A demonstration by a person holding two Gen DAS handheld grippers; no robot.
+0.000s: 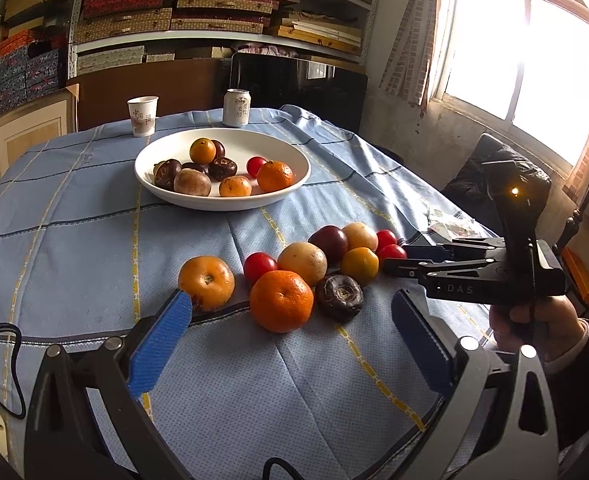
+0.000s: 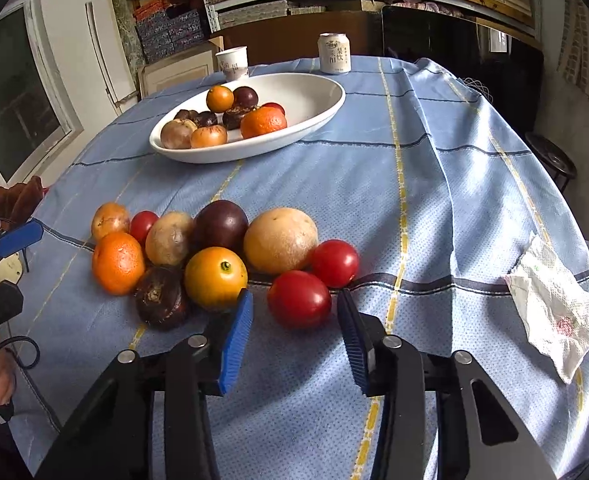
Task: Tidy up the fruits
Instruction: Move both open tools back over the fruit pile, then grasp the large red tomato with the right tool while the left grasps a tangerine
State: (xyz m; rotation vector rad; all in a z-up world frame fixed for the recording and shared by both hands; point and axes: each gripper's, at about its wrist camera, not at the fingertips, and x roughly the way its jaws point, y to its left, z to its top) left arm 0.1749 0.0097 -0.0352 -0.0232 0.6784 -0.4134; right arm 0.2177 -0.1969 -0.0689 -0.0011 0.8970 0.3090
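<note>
A white bowl [image 1: 290, 152] [image 2: 318, 92] at the far side of the table holds several fruits. A loose cluster lies on the blue cloth nearer me: an orange mandarin [image 1: 281, 300] [image 2: 117, 263], red tomatoes, yellow and purple round fruits, and a dark brown one [image 1: 339, 297]. My left gripper [image 1: 290, 297] is open wide, just short of the mandarin, with its left pad [image 1: 166, 332] beside a pale orange fruit [image 1: 206, 282]. My right gripper [image 2: 296, 294] straddles the nearest red tomato [image 2: 299, 299] [image 1: 391, 252]. Narrow gaps show on both sides, so the pads do not press it.
A paper cup [image 1: 142, 116] and a drink can [image 1: 236, 107] stand behind the bowl. A crumpled white wrapper [image 2: 550, 308] lies at the right edge of the table. Shelves of boxes fill the back wall, with a window on the right. A person's hand [image 1: 534, 320] holds the right gripper.
</note>
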